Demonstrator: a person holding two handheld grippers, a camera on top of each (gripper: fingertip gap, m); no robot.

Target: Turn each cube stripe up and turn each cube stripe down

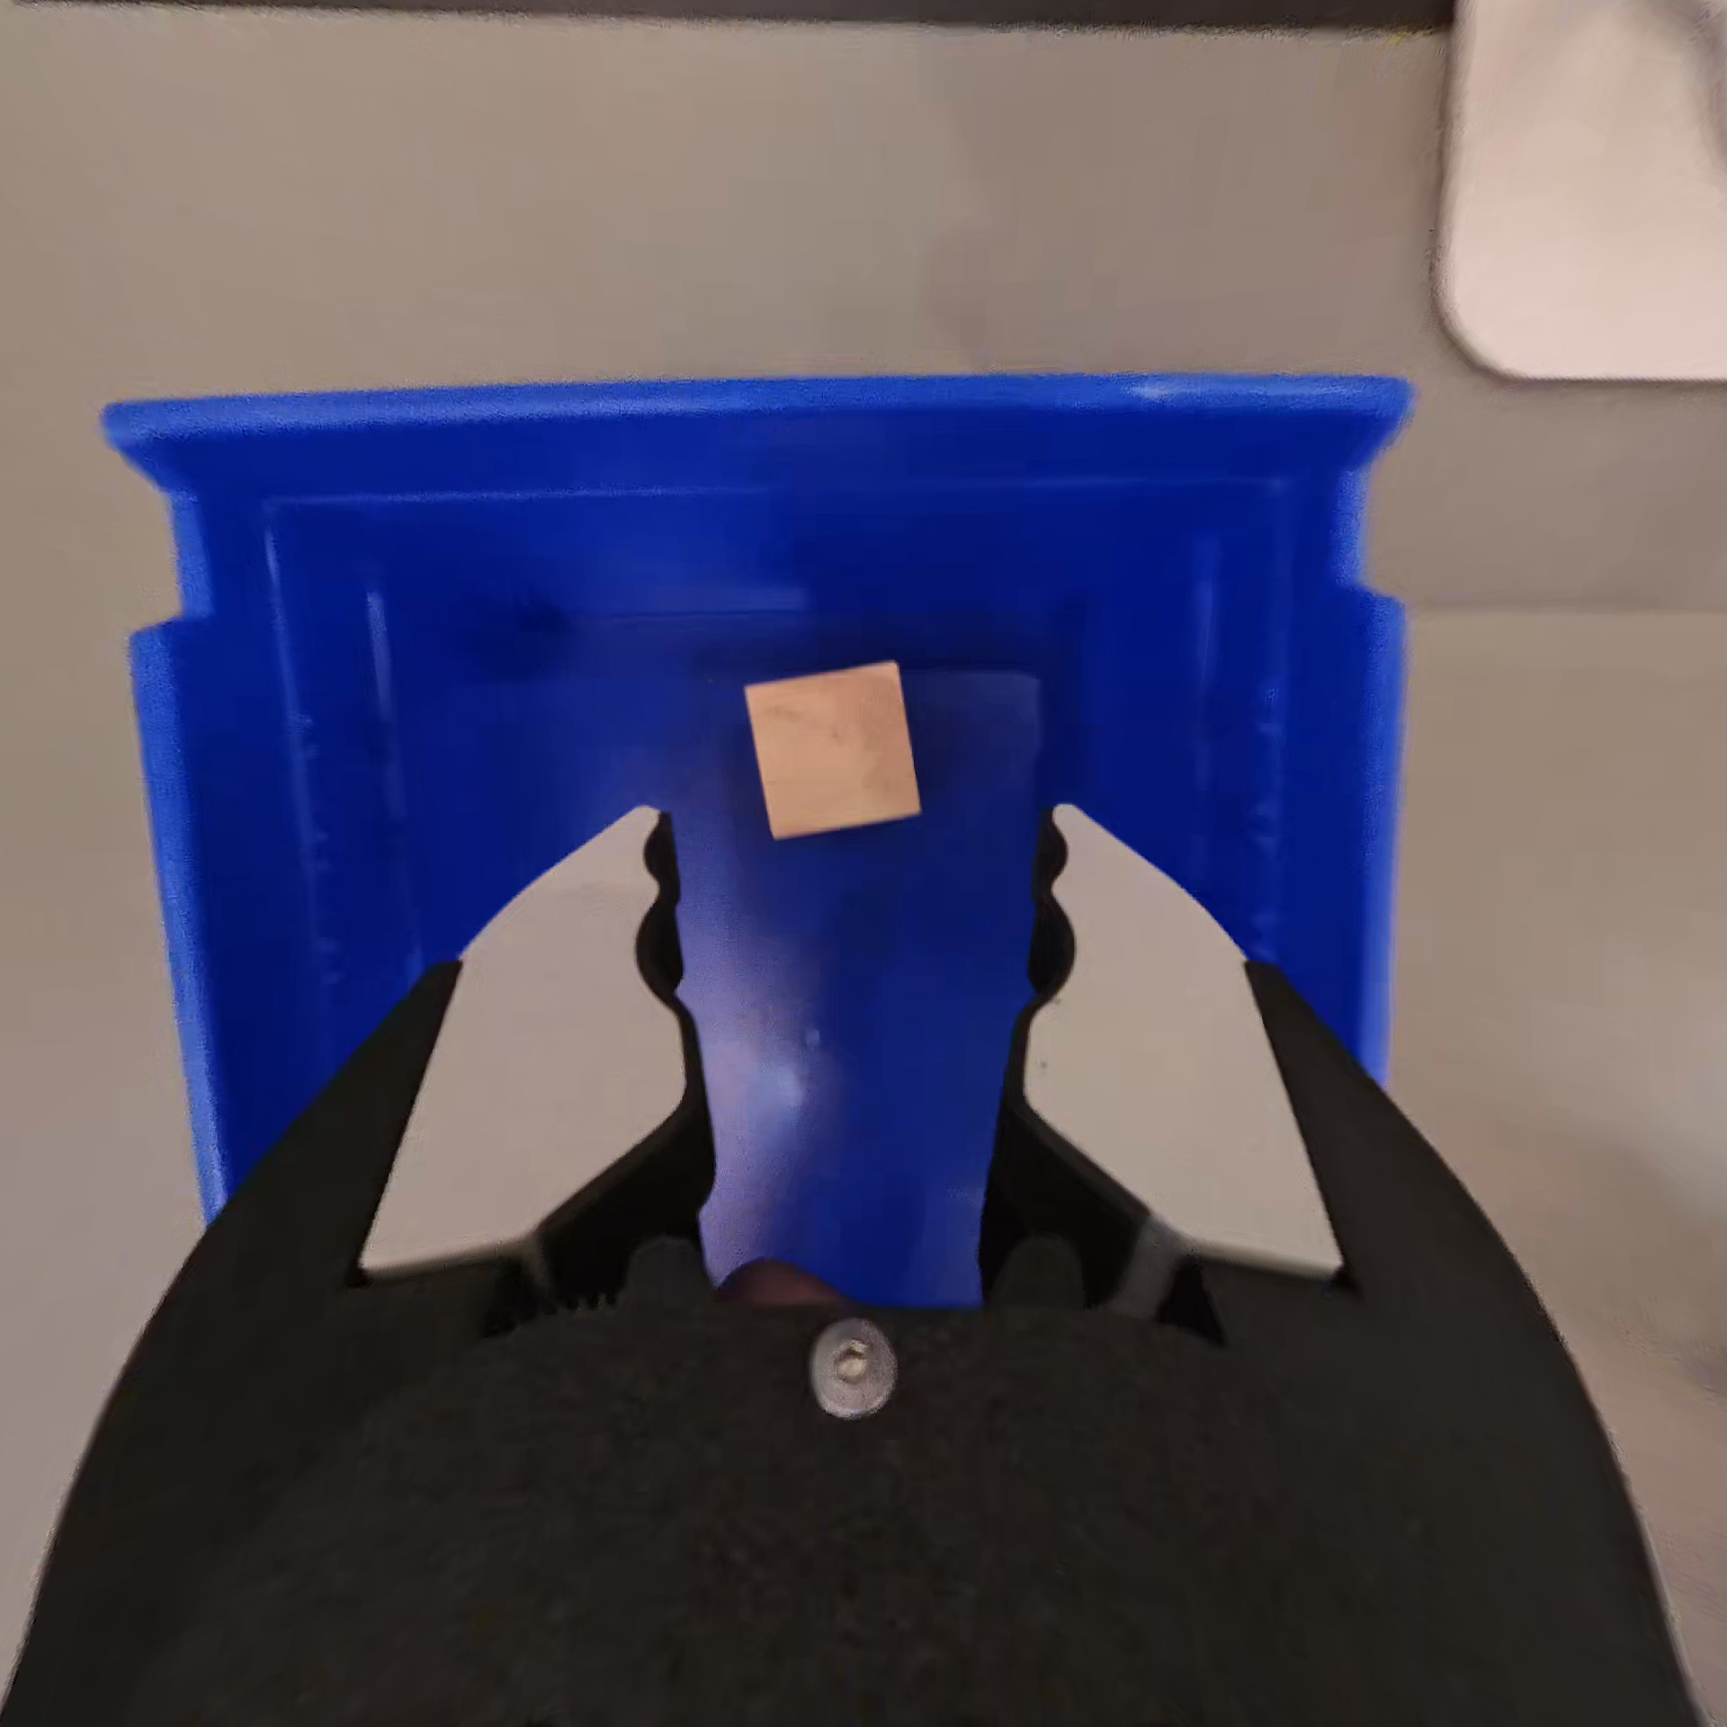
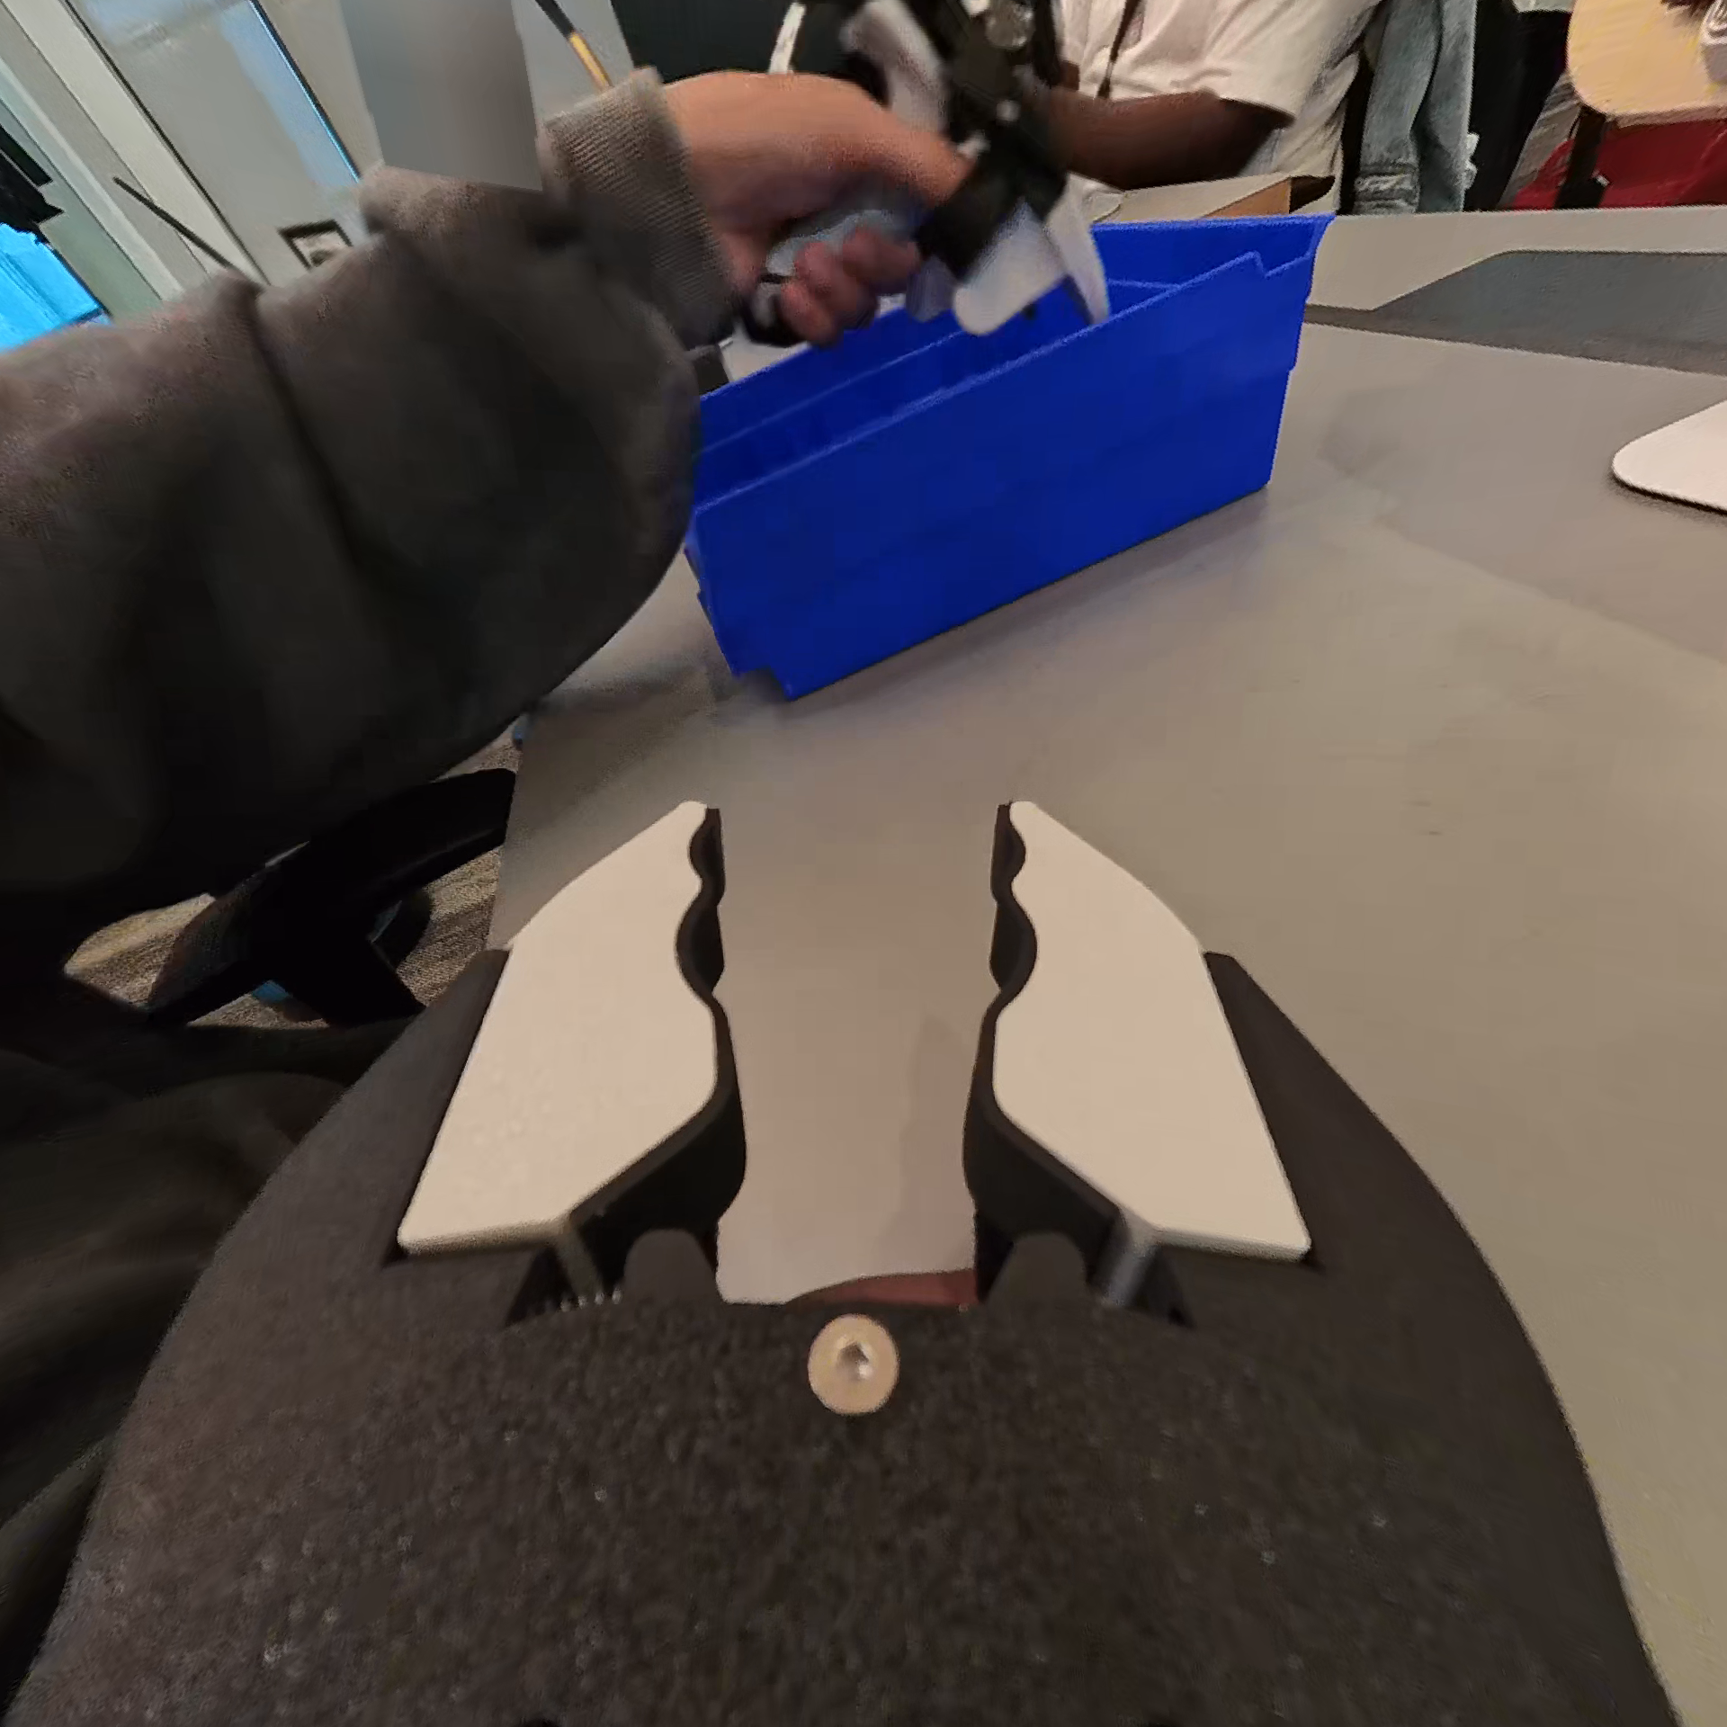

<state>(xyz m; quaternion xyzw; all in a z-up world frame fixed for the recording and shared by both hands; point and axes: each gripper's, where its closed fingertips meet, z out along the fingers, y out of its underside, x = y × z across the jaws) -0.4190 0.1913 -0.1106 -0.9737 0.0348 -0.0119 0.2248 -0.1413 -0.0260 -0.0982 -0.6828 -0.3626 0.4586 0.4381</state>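
One blue bin [image 1: 280,748] stood on the grey table [image 2: 1308,841], and it held one wooden cube [image 1: 833,749]. The cube lay on the bin's floor, slightly turned against the walls, with a plain wooden face upward; no stripe showed on that face, and its other faces could not be seen. Nothing else was visible in the part of the bin that the left wrist view showed.

Your left claw [image 1: 855,822] pointed down into the bin with its jaws spread apart and nothing between them. The cube lay just beyond the fingertips, roughly on the line between them, and apart from both. In the right wrist view the same claw [image 2: 1037,280] showed farther off, gripped by your hand [image 2: 794,187] in a grey sleeve [image 2: 327,467], its white fingers dipping past the bin's rim.

Your right claw [image 2: 855,813] was held low over bare table, well apart from the bin, its jaws likewise released and empty.

Count: one bin, one cube, two claws. A pale rounded object [image 2: 1673,458] lay on the table to the right of the bin; what it was could not be told. At least one person [image 2: 1215,84] stood beyond the far edge of the table.
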